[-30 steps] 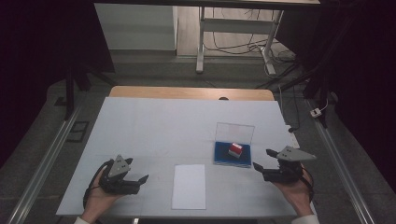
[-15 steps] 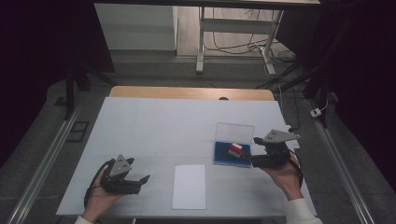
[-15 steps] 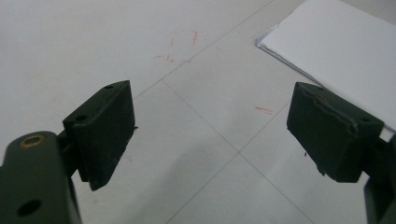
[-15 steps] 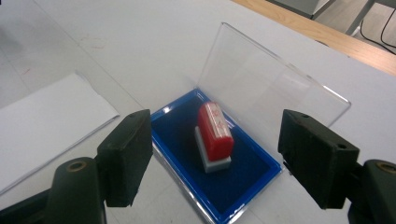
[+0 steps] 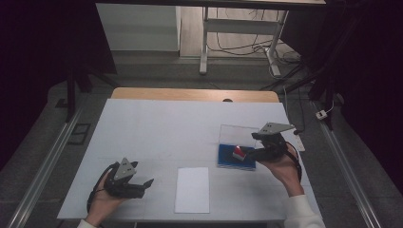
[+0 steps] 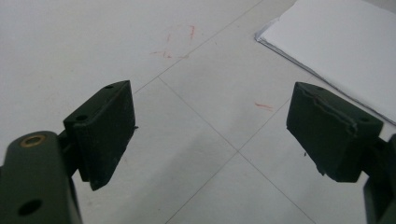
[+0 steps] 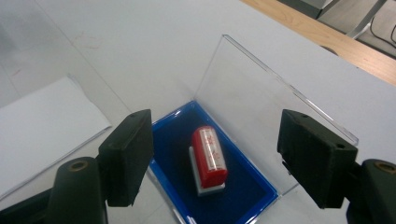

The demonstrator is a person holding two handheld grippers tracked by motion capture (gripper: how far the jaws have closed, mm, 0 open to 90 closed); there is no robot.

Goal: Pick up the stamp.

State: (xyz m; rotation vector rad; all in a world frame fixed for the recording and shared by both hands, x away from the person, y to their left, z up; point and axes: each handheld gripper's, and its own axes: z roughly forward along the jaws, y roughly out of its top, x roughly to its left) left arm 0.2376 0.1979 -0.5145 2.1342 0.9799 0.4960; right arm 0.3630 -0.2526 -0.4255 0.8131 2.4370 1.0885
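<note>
Glossy red plastic stamp (image 7: pixel 209 157) lies on matt blue felt-like lining of a clear plastic case (image 7: pixel 261 100); paper sheet (image 5: pixel 192 189) matt white.

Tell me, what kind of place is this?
Probably a lab or recording workspace: a white-covered table holding little besides a stamp in its blue box and a paper sheet, with cables on the dim floor behind.

Left gripper (image 6: pixel 210 135) jaws wide apart, nothing between them, hovering low over the white table surface (image 6: pixel 93 42). Faint red marks (image 6: pixel 175 44) on the table beyond. White paper sheet (image 6: pixel 341 42) lies far right.
</note>
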